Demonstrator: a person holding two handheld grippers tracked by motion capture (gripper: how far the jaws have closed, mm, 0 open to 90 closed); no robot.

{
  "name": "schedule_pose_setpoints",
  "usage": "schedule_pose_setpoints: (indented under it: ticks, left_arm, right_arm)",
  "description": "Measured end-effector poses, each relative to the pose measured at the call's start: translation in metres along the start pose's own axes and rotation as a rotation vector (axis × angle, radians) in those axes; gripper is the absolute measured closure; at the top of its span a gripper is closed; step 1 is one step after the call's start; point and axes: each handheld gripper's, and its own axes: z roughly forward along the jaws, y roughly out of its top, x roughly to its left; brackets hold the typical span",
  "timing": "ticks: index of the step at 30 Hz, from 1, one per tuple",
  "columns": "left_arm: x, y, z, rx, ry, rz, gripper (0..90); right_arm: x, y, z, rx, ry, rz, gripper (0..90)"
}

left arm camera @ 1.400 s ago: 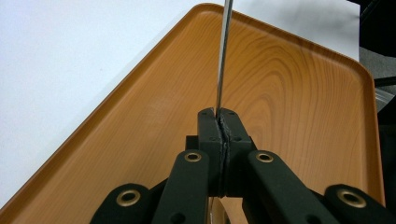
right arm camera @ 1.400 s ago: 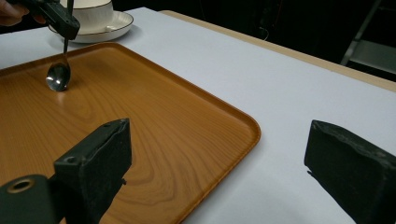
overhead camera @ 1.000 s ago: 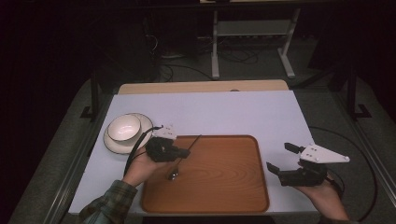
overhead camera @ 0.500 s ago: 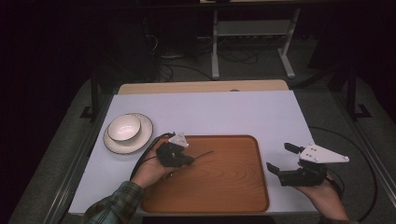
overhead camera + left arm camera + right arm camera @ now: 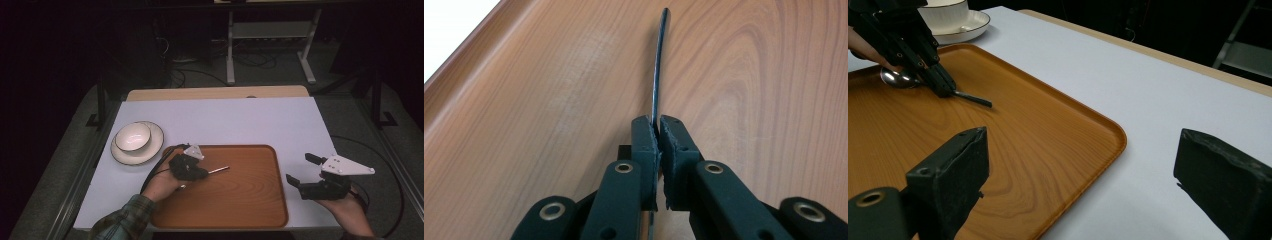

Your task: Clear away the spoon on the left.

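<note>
A metal spoon (image 5: pixel 218 170) lies low over the left part of the wooden tray (image 5: pixel 240 200). My left gripper (image 5: pixel 202 173) is shut on the spoon's handle. In the left gripper view the thin handle (image 5: pixel 658 65) sticks out from between the closed pads (image 5: pixel 644 137) over the tray's wood (image 5: pixel 549 100). The right gripper view shows the spoon's bowl (image 5: pixel 898 79) at the tray surface, behind the left gripper (image 5: pixel 945 90). My right gripper (image 5: pixel 300 168) hovers open and holds nothing, just right of the tray's right rim, its jaws wide apart (image 5: pixel 1080 140).
A white bowl (image 5: pixel 132 136) sits on a white saucer (image 5: pixel 150 150) on the table to the left of the tray, also visible far off as the bowl (image 5: pixel 945 12). The white tabletop (image 5: pixel 225 120) stretches behind the tray. A cable trails on the floor at right.
My left gripper has carried the spoon rightward from the tray's left edge to farther over the tray and lowered it. The right gripper has stayed still.
</note>
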Motion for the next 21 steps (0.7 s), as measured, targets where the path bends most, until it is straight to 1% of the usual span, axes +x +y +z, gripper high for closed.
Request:
schedule_pose_setpoints:
  ticks: [3,4,5,8,9,12,14,16,19,21]
  left_arm:
    - [0.000,0.000,0.000,-0.003,0.001,0.001,83.9]
    - [0.000,0.000,0.000,-0.007,0.005,0.000,81.9]
    - [0.000,0.000,0.000,-0.011,0.013,-0.001,77.6]
    - [0.001,0.000,-0.002,-0.026,0.022,-0.007,67.7]
    - [0.001,0.000,-0.003,-0.036,0.025,-0.011,62.9]
    - [0.004,-0.001,-0.007,-0.067,0.014,-0.037,48.6]
    - [0.005,-0.002,-0.009,-0.093,0.007,-0.047,43.3]
    - [0.006,-0.002,-0.012,-0.108,0.007,-0.054,38.3]
    - [0.005,-0.002,-0.018,-0.154,0.010,-0.060,29.7]
    - [0.004,-0.003,-0.024,-0.189,0.010,-0.054,25.5]
  right_arm:
    - [0.000,0.000,0.000,0.000,0.000,0.000,6.9]
    - [0.000,0.000,0.000,0.000,0.001,0.001,6.9]
    - [0.000,0.000,0.000,-0.001,0.001,0.000,6.9]
    - [0.000,0.000,0.000,-0.001,0.001,0.000,6.9]
    - [0.000,0.000,0.000,-0.001,0.001,0.000,6.9]
    - [0.000,0.000,0.000,-0.001,0.001,0.002,6.9]
    - [0.000,0.000,0.000,-0.001,0.001,0.000,6.9]
    - [0.000,0.000,0.000,-0.002,0.002,-0.002,6.9]
    - [0.001,0.001,0.000,-0.003,0.004,-0.003,6.9]
    - [0.001,0.000,0.000,-0.003,0.005,0.000,6.9]
